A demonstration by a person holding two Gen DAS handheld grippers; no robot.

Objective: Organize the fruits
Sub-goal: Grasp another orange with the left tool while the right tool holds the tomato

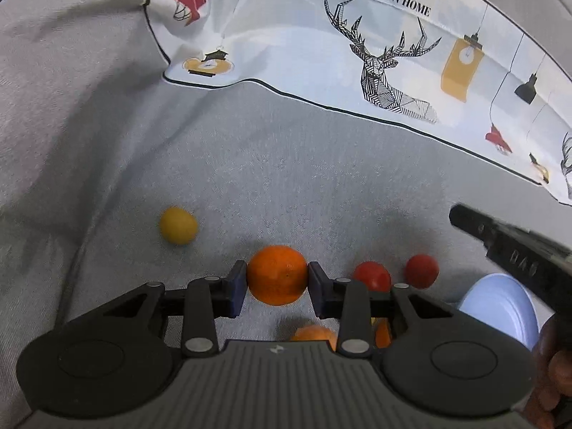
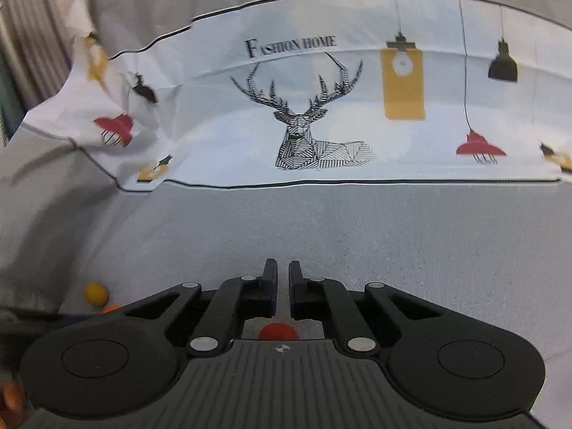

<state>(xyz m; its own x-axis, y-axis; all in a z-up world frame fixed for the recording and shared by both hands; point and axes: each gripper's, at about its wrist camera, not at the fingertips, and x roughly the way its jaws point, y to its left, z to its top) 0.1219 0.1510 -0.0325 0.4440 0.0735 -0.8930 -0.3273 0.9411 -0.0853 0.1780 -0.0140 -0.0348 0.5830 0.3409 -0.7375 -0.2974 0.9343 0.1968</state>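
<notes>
Left wrist view: the left hand-held gripper (image 1: 277,282) is closed part-way on an orange (image 1: 277,274), one blue pad against each flank; the fruit sits squarely between the fingertips and appears lifted just clear of the grey cloth surface (image 1: 321,186). A pale blue plate (image 1: 500,307) lies to the lower right, near this gripper, partly covered by the right hand-held gripper (image 1: 461,220), which enters from the right edge. Two red fruits (image 1: 371,275) (image 1: 422,271) rest between orange and plate. A yellow fruit (image 1: 177,225) lies well apart, up and left. More orange fruit (image 1: 314,334) shows beneath the gripper body. The orange is round, so no long axis matters.

Right wrist view: the right hand-held gripper (image 2: 283,286) has its jaws nearly together, holding nothing. One red fruit (image 2: 279,331) shows below, behind the fingertips. The yellow fruit (image 2: 95,293) lies far left.

Judgement: if the plate is the destination, the orange needs a short carry rightward over the red fruits; the left hand does it.
</notes>
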